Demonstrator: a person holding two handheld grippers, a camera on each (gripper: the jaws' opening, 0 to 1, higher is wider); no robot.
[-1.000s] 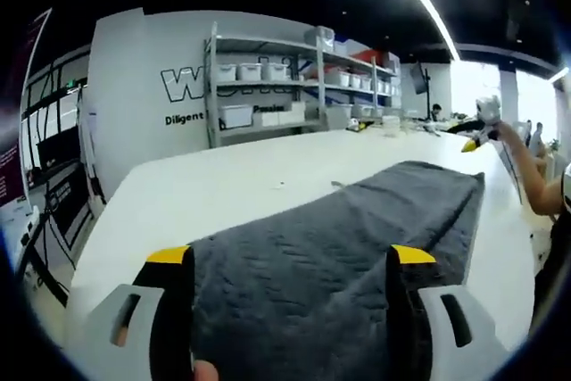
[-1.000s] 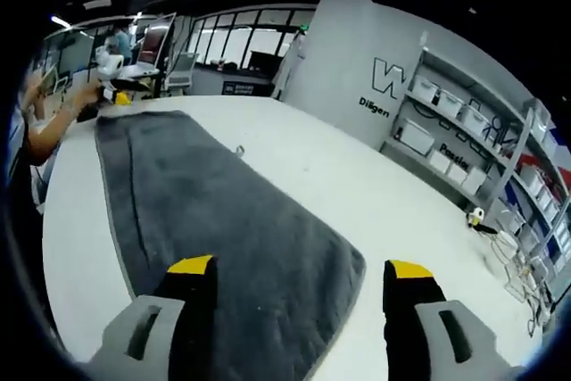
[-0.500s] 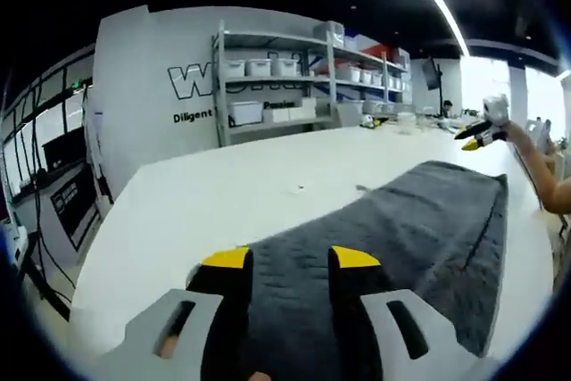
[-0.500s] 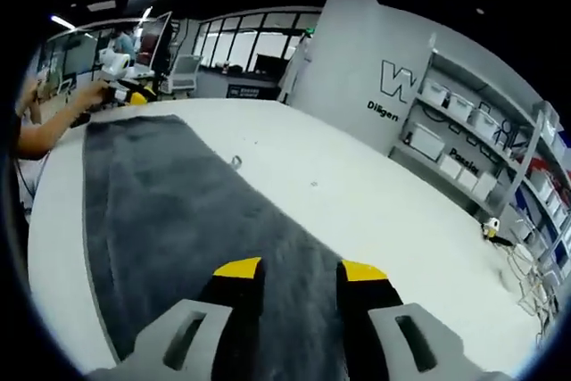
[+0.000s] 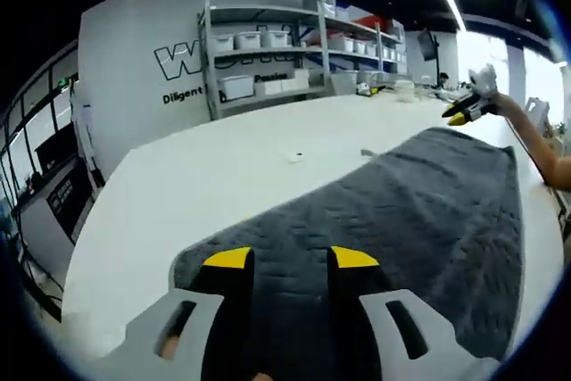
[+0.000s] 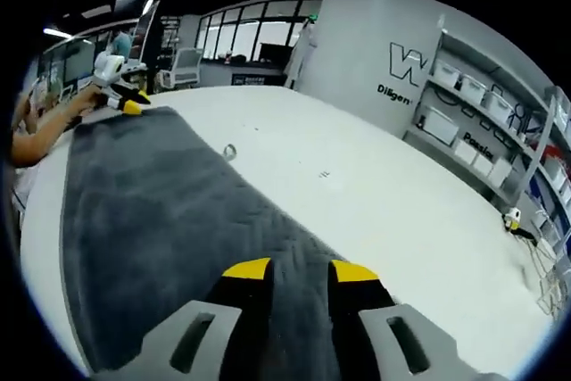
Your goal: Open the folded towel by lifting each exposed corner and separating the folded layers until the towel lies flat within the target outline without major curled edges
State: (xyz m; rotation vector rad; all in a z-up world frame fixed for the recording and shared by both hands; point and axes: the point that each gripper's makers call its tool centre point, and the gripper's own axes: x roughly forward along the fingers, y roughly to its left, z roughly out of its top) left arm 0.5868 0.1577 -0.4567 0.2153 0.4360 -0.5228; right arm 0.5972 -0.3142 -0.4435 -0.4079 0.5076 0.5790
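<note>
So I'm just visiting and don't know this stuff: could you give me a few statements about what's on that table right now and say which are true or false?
1. The towel is dark grey. True.
2. The left gripper has its jaws wide apart. False: they are closed on the towel's edge.
3. The towel lies on a white table. True.
4. The right gripper hangs over bare table. False: its jaws pinch the towel's other end.
5. Shelves with white bins stand against the wall. True.

both the left claw [image 5: 291, 260] and right claw [image 6: 300, 269] are nearly closed, pinching the towel [image 5: 428, 211].
</note>
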